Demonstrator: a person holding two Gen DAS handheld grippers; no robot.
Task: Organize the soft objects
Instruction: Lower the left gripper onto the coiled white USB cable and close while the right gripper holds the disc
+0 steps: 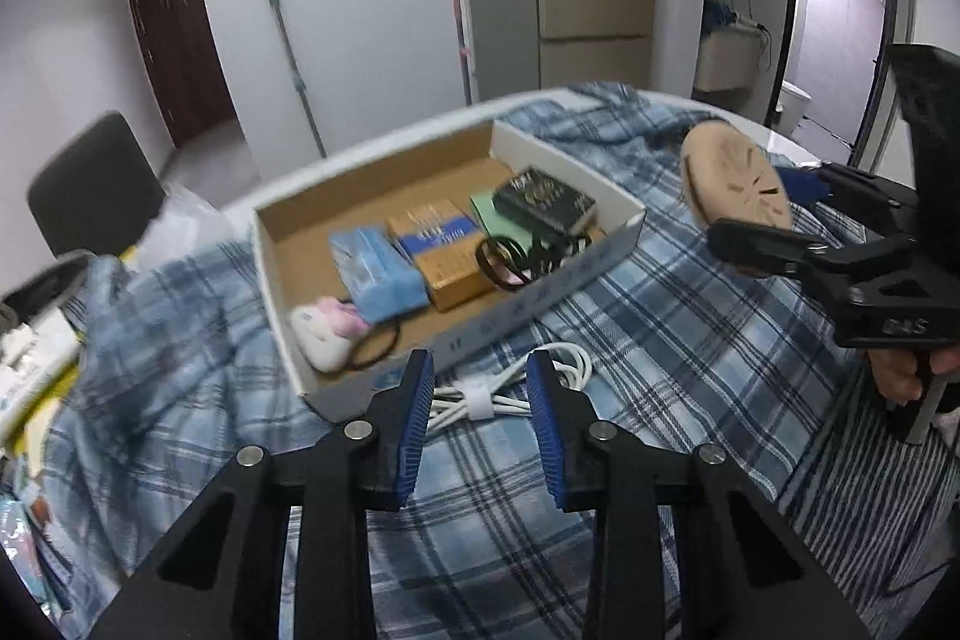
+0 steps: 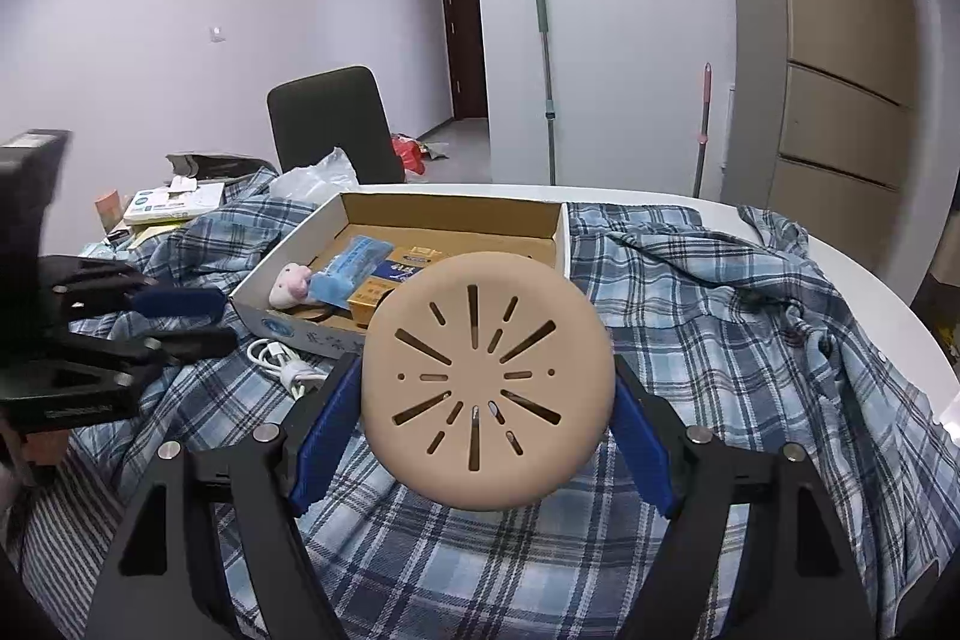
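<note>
We are holding the right gripper (image 2: 486, 370) low over the plaid cloth (image 2: 720, 316), and its blue pads are clamping a round tan slotted disc (image 2: 489, 418) by its two edges, face tilted up toward the camera and lifted clear of the fabric. A hand (image 1: 900, 376) is wrapping the handle below it in the left wrist view.

We are pointing the left gripper (image 1: 480, 364) steeply down at the cloth with its jaws parted by a narrow gap and nothing pinched between them. A coiled white cable (image 1: 504, 391) (bound by a white strap) is lying on the cloth just past the tips, and the pads are not pressing on it.

Just beyond the cable, a shallow cardboard box (image 1: 540, 292) is sitting on the cloth. Inside, we are seeing a small white and pink plush toy (image 1: 324, 334) at the near left corner, a black hair tie (image 1: 375, 349) touching it, then a pale blue packet (image 1: 378, 268), an orange and blue carton (image 1: 444, 250), and a black carton (image 1: 543, 202) resting tilted on a green one, with black bands (image 1: 510, 262) beside it.

The cloth is covering most of a white table (image 2: 870, 268). Behind it a dark chair (image 2: 330, 124) is standing, and a green-handled mop (image 2: 546, 82) is leaning against the wall.
</note>
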